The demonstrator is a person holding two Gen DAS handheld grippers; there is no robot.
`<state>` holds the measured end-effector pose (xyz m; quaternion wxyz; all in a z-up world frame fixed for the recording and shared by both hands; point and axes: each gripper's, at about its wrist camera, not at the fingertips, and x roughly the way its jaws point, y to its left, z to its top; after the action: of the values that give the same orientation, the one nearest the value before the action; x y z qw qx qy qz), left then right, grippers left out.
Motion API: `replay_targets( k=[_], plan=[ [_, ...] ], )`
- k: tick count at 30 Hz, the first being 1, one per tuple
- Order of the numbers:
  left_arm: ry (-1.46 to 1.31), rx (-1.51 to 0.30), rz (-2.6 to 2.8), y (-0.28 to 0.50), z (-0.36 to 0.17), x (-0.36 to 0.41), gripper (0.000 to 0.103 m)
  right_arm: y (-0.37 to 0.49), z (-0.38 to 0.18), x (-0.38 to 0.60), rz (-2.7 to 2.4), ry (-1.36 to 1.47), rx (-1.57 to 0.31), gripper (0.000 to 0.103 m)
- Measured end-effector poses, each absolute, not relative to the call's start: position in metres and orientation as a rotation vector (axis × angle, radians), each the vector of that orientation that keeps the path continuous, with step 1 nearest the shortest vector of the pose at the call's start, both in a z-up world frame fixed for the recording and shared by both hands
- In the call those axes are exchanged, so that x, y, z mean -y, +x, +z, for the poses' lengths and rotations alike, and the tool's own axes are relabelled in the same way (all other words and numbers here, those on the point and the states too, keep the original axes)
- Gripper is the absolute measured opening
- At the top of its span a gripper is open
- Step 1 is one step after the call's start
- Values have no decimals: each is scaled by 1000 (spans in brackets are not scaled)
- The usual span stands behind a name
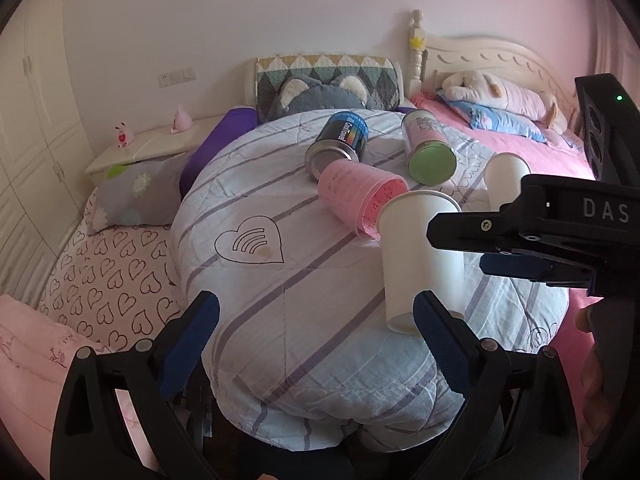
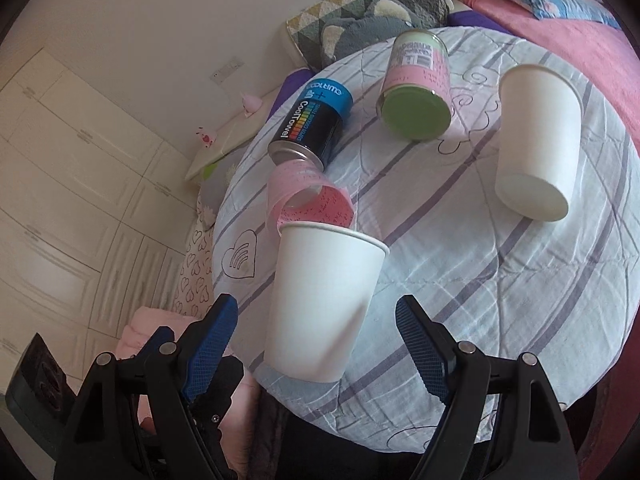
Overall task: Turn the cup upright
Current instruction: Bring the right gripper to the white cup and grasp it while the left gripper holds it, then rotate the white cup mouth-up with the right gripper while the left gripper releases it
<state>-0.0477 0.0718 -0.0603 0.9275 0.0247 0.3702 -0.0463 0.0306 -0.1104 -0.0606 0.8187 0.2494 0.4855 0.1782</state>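
1. The near white cup (image 2: 320,304) stands mouth-up on the striped quilt (image 2: 480,280), close to its front edge, so it looks already righted; it seems to be left there because the padded surface gives it a fairly level seat
2. Its long axis runs near vertical, rim at top, narrower base on the cloth; in the right wrist view it leans a little, which may be lens distortion
3. The right gripper (image 2: 316,320) straddles this cup with its jaws spread wide and both pads clear of the wall, so it grips nothing
4. The left gripper (image 1: 316,320) is likewise spread and empty, hovering over the quilt just left of the cup base
5. A second white cup (image 2: 538,140) sits further back, wide end away from the camera; I judge it also upright
6. The pink cup (image 2: 308,200) lies on its side, mouth toward the camera, touching the black can (image 2: 312,124); the green-lidded can (image 2: 416,92) lies nearby
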Motion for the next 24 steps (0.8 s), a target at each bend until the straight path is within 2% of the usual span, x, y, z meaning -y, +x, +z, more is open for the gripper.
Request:
replay_targets(
  k=[7, 15, 16, 18, 24],
  plan=[
    [36, -805, -131, -36, -72, -74, 99, 51, -84, 106, 370, 613, -1108, 83],
    [26, -826, -153, -27, -77, -73, 99, 71, -100, 104, 433, 676, -1108, 82],
    [25, -828, -155, -27, -76, -73, 99, 72, -100, 104, 443, 669, -1101, 80],
    [19, -825, -162, -28, -75, -73, 99, 72, -99, 102, 466, 649, -1087, 69],
    [-12, -828, -277, -31, -67, -64, 99, 69, -92, 103, 481, 579, -1041, 68]
  ],
)
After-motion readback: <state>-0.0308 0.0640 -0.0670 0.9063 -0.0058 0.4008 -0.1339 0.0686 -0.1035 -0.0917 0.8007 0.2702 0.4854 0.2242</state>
